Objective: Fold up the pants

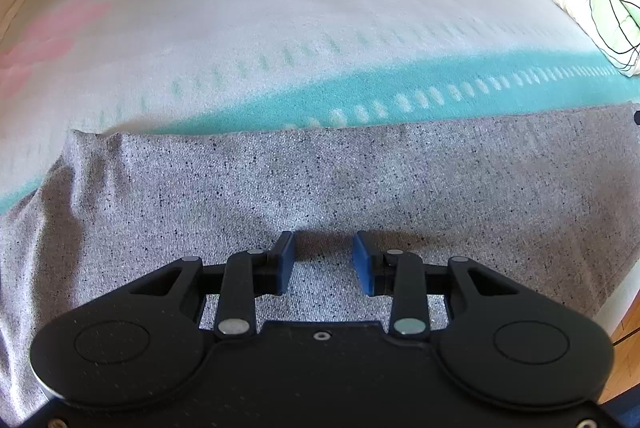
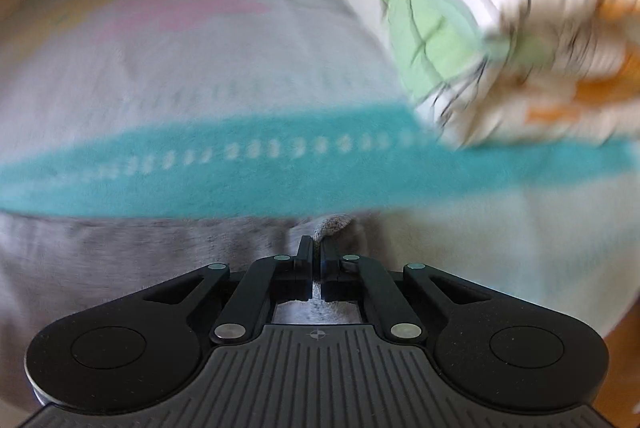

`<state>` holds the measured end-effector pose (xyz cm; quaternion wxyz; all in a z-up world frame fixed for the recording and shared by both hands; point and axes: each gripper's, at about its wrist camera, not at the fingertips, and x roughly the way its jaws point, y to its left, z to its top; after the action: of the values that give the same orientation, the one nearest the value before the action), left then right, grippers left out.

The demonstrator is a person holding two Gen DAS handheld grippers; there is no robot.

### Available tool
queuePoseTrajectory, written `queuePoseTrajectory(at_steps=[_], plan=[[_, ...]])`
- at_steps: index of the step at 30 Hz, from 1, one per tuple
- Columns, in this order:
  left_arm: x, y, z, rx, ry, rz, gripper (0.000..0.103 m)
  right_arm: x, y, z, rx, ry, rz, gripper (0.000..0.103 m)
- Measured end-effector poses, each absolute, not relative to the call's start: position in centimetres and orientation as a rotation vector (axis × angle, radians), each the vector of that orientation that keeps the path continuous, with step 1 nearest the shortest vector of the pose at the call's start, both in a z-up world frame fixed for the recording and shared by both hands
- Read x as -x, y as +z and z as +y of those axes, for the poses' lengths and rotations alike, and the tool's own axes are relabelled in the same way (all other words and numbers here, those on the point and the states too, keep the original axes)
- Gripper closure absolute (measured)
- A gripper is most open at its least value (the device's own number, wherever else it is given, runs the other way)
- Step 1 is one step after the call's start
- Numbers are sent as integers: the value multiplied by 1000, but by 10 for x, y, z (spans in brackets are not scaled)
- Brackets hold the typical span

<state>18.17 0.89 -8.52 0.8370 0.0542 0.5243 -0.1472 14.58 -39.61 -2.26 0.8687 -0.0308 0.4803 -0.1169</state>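
Right gripper pinches a pants corner; left gripper half open, empty
A thin pinch may slip when lifted; the fold would skew

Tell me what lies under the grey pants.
The grey pants lie on a blanket with a teal stripe showing just past their far edge. What the blanket looks like beneath the fabric is covered.
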Motion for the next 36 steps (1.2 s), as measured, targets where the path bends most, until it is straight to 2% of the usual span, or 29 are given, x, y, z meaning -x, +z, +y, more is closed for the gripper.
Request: queuePoseTrajectory(at_steps=[3,7,9,10,14,18,21,25,30,36], plan=[[-181,-82,13,-79,-302,1109,60,-153,-15,-398,86,-345,962,100],[-177,-75,10,-85,-303,1065,60,-163,-33,-403,52,-351,1049,98],[-177,-79,7,-105,-306,1079,60,-159,-31,-407,42,-357,1033,89],[-177,-83,7,-108,-300,1093,60,-153,-25,-411,12,-372,1014,85],[-177,-83,8,-116,-294,1088,60,-122,-4,-442,-181,-402,977,84],[-171,-81,3,-105,-304,1099,61,-97,-6,-460,-340,-442,996,83],[-162,-80,-10,-139,-340,1098,61,-82,-17,-469,-463,-433,1059,75],[-153,-78,-23,-134,-383,1124,61,-58,-25,-475,-569,-428,1076,75],[-149,-79,-28,-164,-379,1115,60,-21,-20,-489,-757,-396,943,74],[-144,-81,-32,-192,-368,1090,59,2,-45,-496,-854,-303,873,74]])
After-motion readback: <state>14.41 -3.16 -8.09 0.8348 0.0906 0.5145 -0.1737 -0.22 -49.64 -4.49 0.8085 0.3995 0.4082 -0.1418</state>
